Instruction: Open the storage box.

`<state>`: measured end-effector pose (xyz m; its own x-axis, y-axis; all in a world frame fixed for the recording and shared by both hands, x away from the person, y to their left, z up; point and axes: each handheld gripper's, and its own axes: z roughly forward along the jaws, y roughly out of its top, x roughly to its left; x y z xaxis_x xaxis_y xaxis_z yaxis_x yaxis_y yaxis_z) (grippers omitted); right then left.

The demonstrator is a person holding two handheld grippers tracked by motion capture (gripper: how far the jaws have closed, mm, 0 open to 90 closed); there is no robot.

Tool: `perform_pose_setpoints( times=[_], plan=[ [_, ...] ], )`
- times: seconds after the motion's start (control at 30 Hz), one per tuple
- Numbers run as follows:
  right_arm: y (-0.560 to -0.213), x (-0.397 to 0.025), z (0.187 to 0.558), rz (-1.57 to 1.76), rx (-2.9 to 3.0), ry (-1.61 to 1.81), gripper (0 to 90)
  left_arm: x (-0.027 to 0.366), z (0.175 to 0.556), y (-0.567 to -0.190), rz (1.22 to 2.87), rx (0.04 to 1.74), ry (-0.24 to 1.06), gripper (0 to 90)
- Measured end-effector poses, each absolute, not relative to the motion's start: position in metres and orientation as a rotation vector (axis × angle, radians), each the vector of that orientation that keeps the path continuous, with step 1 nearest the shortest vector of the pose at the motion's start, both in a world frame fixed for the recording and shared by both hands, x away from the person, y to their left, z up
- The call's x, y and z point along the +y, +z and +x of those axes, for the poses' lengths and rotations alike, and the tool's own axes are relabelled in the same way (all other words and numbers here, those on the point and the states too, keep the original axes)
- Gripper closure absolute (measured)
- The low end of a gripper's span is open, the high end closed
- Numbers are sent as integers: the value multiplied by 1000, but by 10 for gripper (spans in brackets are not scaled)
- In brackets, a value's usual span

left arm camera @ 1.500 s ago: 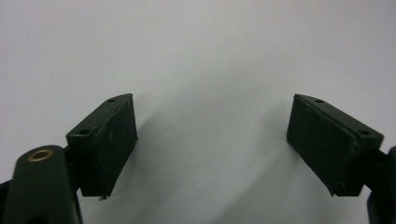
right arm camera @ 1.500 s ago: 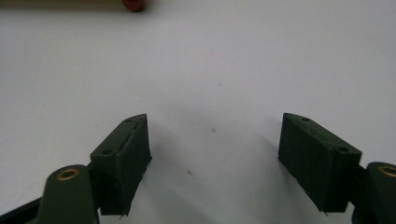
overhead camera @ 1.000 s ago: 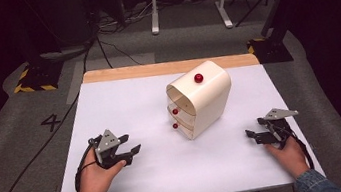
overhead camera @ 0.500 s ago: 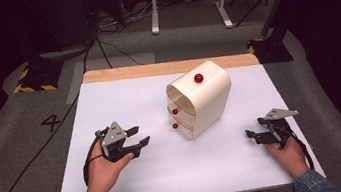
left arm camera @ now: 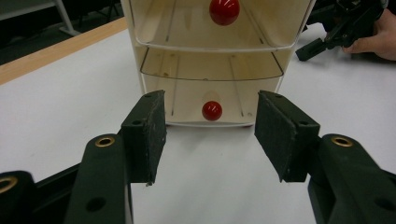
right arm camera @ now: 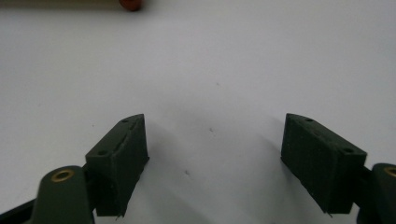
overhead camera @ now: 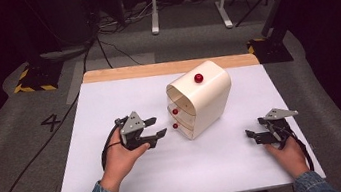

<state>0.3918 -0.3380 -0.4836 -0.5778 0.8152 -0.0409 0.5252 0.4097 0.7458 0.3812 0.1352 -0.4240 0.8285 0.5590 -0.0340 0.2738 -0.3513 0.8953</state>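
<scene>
1. Our left tool point(left arm camera: 211, 135) has its jaws apart, aimed at the lowest red knob point(left arm camera: 211, 110); our right tool point(overhead camera: 263, 133) rests on the bench point(overhead camera: 108, 99), also spread.
2. The drawer unit point(overhead camera: 209, 95) stands mid-bench, near the left tool.
3. We judge it light, stiff plastic, likely to slide.
4. We'd pinch the small, smooth knob squarely.

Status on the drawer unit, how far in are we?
Early. Nothing done: both drawers of the cabinet look shut. In hand: the open left claw is lined up on the bottom drawer's red knob, not touching. Left: grip and pull. The right claw rests open on the table.
</scene>
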Motion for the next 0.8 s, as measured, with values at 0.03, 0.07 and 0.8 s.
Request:
perform_pose_setpoints(
  times=[0.03, 0.07, 0.8],
  plan=[
    [-484, -338, 392, 1147, 2270, 988, 230, 134, 383, -425, 1957, 615, 338, 439],
    [-484, -338, 392, 1145, 2269, 987, 229, 132, 385, -427, 1952, 614, 331, 441],
    [-484, -337, 391, 1137, 2265, 982, 227, 104, 409, -461, 1903, 571, 256, 491]
  ],
)
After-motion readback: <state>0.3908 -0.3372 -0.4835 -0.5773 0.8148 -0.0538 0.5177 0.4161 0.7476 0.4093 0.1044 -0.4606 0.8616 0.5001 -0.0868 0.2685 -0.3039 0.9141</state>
